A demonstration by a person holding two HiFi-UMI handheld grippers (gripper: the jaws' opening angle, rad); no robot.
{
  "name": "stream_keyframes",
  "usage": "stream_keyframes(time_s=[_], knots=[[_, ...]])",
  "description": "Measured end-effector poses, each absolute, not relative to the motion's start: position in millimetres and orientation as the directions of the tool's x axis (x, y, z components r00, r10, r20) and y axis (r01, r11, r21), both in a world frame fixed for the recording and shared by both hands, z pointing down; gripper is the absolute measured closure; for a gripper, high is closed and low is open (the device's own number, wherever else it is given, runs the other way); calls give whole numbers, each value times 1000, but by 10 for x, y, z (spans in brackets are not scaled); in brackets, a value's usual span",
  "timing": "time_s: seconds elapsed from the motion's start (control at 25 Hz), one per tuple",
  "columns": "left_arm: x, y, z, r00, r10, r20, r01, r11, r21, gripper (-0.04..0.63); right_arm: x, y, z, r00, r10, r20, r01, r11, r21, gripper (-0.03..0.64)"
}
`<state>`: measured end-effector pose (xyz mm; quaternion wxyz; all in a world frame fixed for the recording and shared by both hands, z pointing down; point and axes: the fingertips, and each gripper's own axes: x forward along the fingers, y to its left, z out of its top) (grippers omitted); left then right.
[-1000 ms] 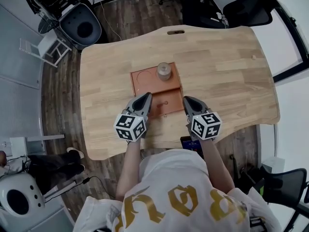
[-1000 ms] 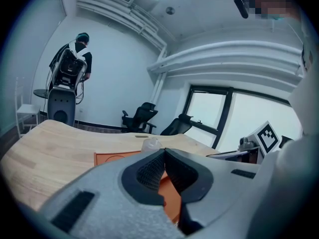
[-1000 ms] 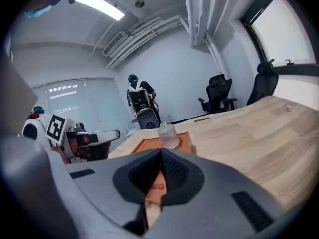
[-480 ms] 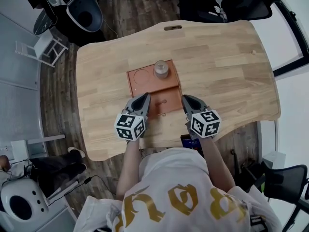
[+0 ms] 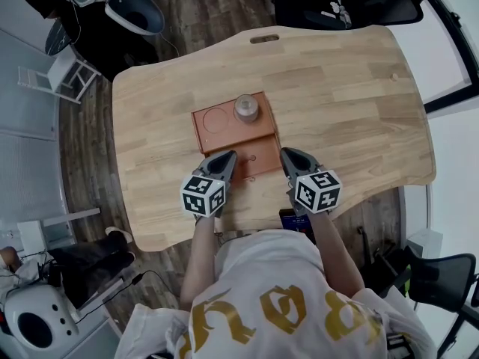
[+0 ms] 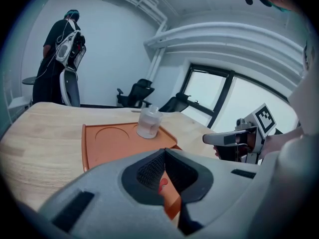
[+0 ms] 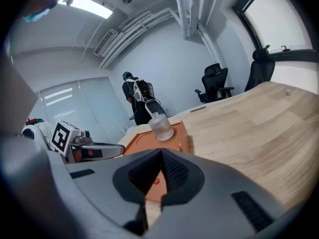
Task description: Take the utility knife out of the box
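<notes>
Both grippers are pressed shut and hold nothing. The left gripper point(image 5: 223, 160) sits at the near left corner of the orange box point(image 5: 224, 129), and the right gripper point(image 5: 289, 157) sits just beside its near right corner, so the low front part point(image 5: 258, 158) lies between the two tips, about as close to one as the other. No knife shows, so it is likely inside the box, and I cannot tell which way it points.

Head view looks steeply down on the table point(image 5: 359, 88); both gripper views skim low across it, sharing the box point(image 5: 213, 120).
</notes>
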<state>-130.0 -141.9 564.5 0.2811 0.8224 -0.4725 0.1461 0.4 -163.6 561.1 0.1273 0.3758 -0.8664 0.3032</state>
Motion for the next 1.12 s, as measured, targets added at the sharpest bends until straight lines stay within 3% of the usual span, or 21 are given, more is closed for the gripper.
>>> stream_keyframes(time_s=[0.56, 1.12], knots=[[-1132, -1381, 6142, 566, -517, 642, -819, -438, 370, 585, -84, -1712, 5716, -739, -516, 433, -673, 560, -482, 604], [-928, -1362, 6613, 505, -305, 807, -773, -576, 266, 583, -99, -1771, 5861, -765, -474, 436, -644, 556, -525, 606]])
